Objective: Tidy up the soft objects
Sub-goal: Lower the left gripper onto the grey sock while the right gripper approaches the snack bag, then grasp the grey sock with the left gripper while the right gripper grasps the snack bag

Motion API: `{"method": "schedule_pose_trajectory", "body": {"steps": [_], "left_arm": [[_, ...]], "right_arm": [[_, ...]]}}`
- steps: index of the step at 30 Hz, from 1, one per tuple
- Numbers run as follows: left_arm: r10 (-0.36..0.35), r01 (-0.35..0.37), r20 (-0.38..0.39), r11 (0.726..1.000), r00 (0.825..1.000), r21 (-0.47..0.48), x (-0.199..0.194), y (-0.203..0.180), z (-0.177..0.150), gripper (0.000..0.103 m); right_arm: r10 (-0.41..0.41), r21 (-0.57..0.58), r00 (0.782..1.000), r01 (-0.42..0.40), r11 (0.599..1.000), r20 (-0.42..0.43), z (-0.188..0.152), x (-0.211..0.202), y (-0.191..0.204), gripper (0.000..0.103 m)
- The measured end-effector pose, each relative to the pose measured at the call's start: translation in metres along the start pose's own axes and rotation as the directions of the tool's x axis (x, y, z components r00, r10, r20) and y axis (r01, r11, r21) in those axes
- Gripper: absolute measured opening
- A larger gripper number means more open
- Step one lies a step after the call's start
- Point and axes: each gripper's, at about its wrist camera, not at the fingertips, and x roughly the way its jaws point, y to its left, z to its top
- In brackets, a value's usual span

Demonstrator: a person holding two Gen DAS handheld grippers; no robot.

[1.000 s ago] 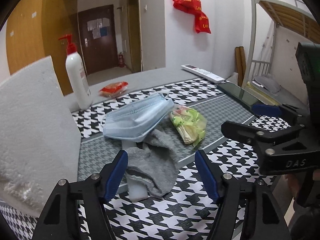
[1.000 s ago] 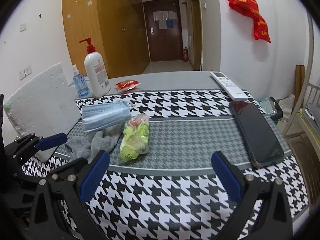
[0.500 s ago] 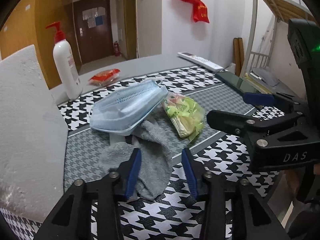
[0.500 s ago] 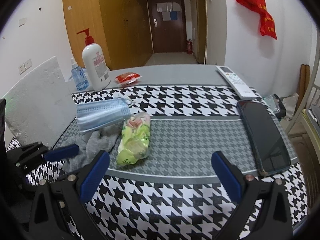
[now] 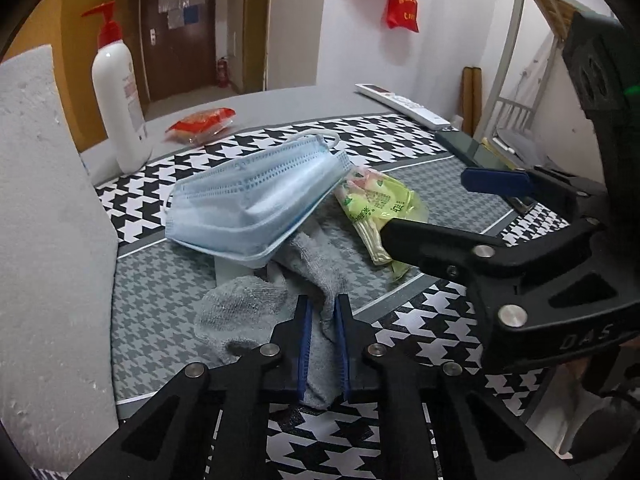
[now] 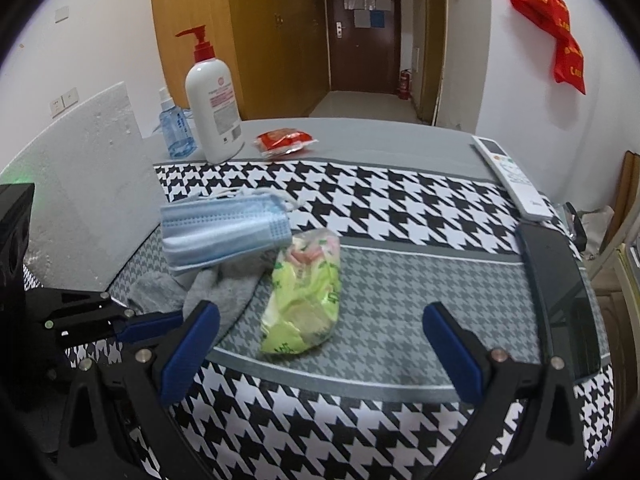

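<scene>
At the left edge of the surface (image 6: pixel 360 400) a white foam block (image 5: pixel 48 220) stands upright, and just beside it, in the near left corner, our left gripper (image 5: pixel 322 320) now has its fingers pinched onto a fold of the grey sock (image 5: pixel 248 312); a second ago those fingers were spread wide on either side of the cloth, and half a second ago they were halfway closed, so the grasp has only just been made. The sock still lies crumpled on the grey-patterned band of the cloth, its far end tucked under the stack of blue face masks (image 5: pixel 256 196), which rests partly on a small white block. We judge that the sock is secured and the next move is a lift, and that pulling it free could drag or tip the masks. To the right of the masks, touching the sock's edge, lies the yellow-green packet (image 6: pixel 304 296). Farther right, our right gripper (image 6: pixel 320 344) hovers over the near edge with its fingers spread wide and nothing between them, facing the packet. A dark phone (image 6: pixel 560 292) lies along the right edge.
</scene>
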Motion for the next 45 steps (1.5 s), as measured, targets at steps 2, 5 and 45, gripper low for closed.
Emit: {"method": "schedule_pose_trajectory", "body": {"steps": [2, 5, 45], "left_arm": [[-0.011, 0.011, 0.001, 1.000, 1.000, -0.007, 0.000, 0.002, 0.000, 0.011], [-0.023, 0.023, 0.001, 1.000, 1.000, -0.015, -0.002, 0.004, 0.000, 0.011], [0.102, -0.105, 0.076, 0.994, 0.992, 0.037, -0.016, -0.014, -0.003, 0.062]], "right_arm": [[-0.001, -0.008, 1.000, 0.001, 1.000, -0.007, 0.002, 0.004, 0.001, 0.103], [0.016, -0.020, 0.999, -0.017, 1.000, -0.028, 0.004, 0.012, 0.004, 0.101], [0.011, 0.085, 1.000, -0.010, 0.996, -0.007, -0.032, -0.035, -0.015, 0.033]]}}
